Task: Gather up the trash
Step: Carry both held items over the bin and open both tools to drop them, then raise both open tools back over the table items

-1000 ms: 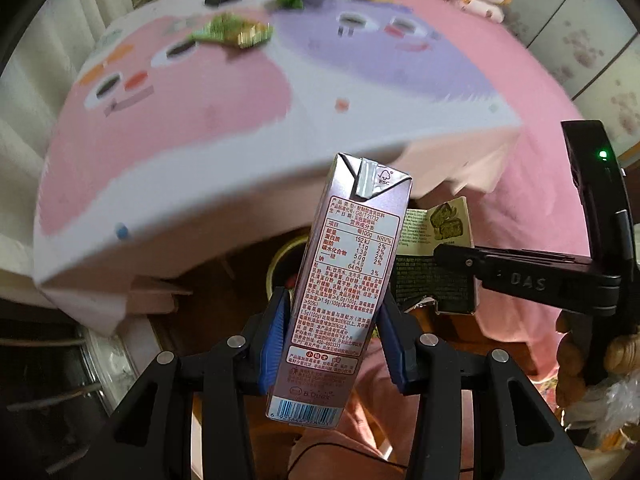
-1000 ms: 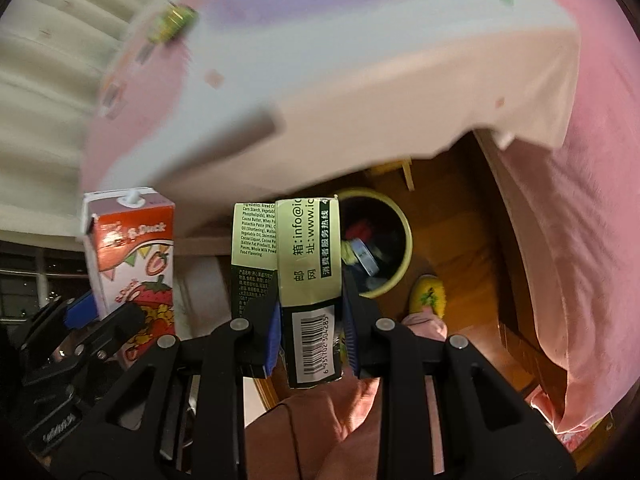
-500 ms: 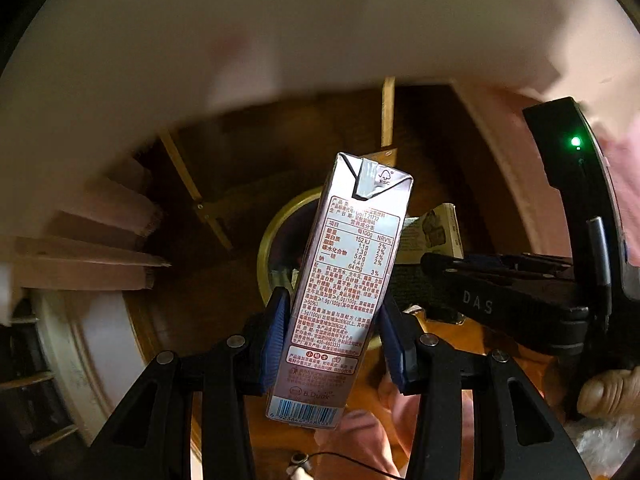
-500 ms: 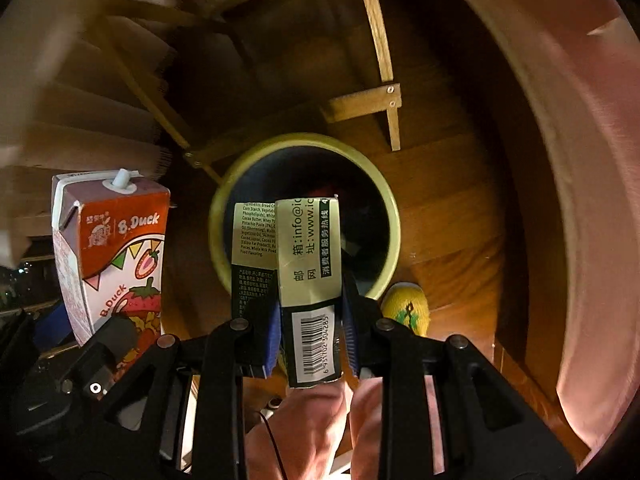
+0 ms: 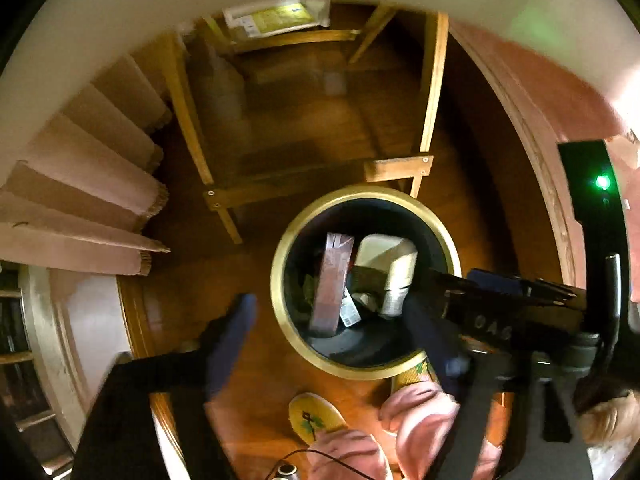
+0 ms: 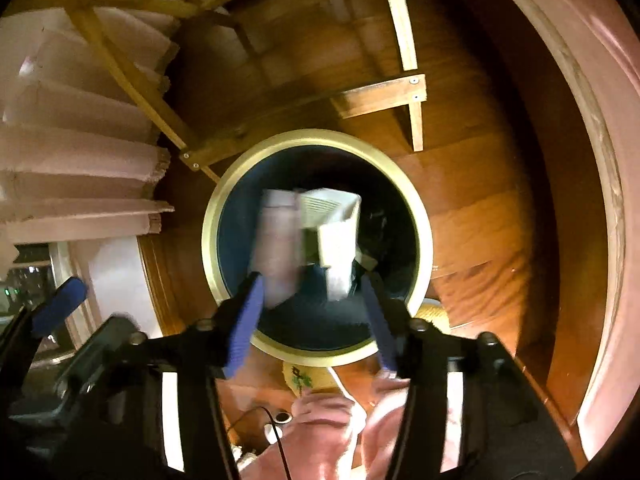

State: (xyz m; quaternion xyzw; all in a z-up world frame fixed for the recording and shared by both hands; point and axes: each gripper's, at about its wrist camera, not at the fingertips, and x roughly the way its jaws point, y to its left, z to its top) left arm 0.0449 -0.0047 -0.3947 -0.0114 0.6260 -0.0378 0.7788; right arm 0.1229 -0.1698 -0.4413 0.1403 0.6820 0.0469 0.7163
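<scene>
Both wrist views aimed steeply down from above onto the wooden floor (image 5: 472,200), close over the yellow-rimmed bin (image 5: 280,272). Left view set off to the left, with the right tongs (image 5: 452,300) entering at its right edge. Right view more directly over the bin (image 6: 208,216). Shared: bin, floor, table legs (image 6: 404,32).

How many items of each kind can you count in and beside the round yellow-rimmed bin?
Pinkish drink cartons in the round yellow-rimmed bin: 1
Pale cardboard boxes in it: 1
Yellow slippers beside it: 2
Open grippers above it: 2
Total: 6
</scene>
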